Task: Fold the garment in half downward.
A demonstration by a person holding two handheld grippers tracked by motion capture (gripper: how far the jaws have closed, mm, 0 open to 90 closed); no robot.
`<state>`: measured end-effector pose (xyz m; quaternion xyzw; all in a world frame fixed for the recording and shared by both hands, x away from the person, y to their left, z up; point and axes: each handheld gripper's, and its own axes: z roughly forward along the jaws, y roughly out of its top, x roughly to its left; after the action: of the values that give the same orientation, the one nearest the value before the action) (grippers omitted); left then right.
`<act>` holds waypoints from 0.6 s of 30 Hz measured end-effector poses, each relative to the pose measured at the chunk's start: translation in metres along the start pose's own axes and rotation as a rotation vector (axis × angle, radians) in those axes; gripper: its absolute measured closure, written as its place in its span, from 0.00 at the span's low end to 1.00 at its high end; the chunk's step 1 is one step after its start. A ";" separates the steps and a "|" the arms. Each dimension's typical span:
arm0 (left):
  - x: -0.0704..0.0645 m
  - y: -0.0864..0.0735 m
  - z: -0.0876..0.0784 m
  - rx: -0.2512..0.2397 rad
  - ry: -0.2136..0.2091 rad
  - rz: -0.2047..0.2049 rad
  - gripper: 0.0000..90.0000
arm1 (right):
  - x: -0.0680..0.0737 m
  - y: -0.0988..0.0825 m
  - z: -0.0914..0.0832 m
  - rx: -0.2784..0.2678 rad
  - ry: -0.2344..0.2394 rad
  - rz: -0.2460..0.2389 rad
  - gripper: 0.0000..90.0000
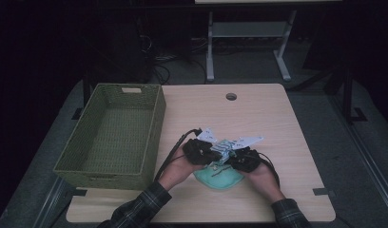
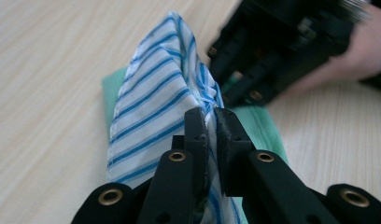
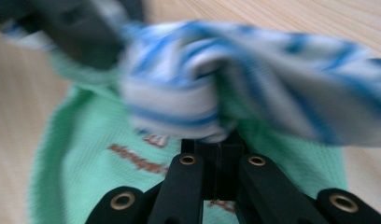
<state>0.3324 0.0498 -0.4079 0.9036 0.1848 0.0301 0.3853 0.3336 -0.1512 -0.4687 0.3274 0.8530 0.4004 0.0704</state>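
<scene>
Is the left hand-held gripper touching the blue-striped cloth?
Touching. The left gripper view shows the left hand-held gripper with both jaws pinched on a fold of the blue-striped cloth, no gap either side.

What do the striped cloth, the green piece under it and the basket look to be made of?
Striped cloth: thin woven fabric, probably cotton; it creases softly.
Green piece: knit-looking fabric, fine ribbed texture, matte, brown lettering.
Basket: woven fibre or wicker-like strands, olive, matte.

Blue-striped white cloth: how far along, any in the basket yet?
Nothing done yet: woven green basket holds nothing. In hand: left gripper and right gripper both pinch the blue-striped white cloth above the mint green cloth. Left: probably folding and binning both.
</scene>
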 end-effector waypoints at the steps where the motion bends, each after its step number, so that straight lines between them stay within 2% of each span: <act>1: -0.001 -0.002 0.002 -0.001 -0.007 0.003 0.93 | -0.002 -0.002 0.000 0.005 -0.004 0.003 1.00; 3: -0.003 -0.003 0.004 0.010 -0.014 0.007 0.93 | -0.003 -0.003 -0.001 0.010 -0.016 0.008 1.00; 10: -0.015 -0.011 0.019 0.046 -0.038 0.026 0.92 | -0.029 -0.013 -0.022 -0.015 -0.075 0.068 1.00; 13: -0.019 -0.013 0.027 0.075 -0.062 0.036 0.91 | -0.035 -0.015 -0.028 -0.028 -0.091 0.077 1.00; 14: -0.019 -0.013 0.027 0.075 -0.062 0.036 0.89 | -0.035 -0.015 -0.028 -0.028 -0.091 0.077 1.00; 16: -0.022 -0.014 0.031 0.075 -0.088 0.028 0.84 | -0.038 -0.015 -0.031 -0.033 -0.099 0.080 1.00; 18: -0.023 -0.012 0.028 0.067 -0.098 0.025 0.78 | -0.039 -0.015 -0.034 -0.037 -0.107 0.076 1.00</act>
<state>0.3122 0.0303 -0.4339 0.9186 0.1555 -0.0155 0.3630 0.3438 -0.2036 -0.4625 0.3792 0.8274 0.4002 0.1067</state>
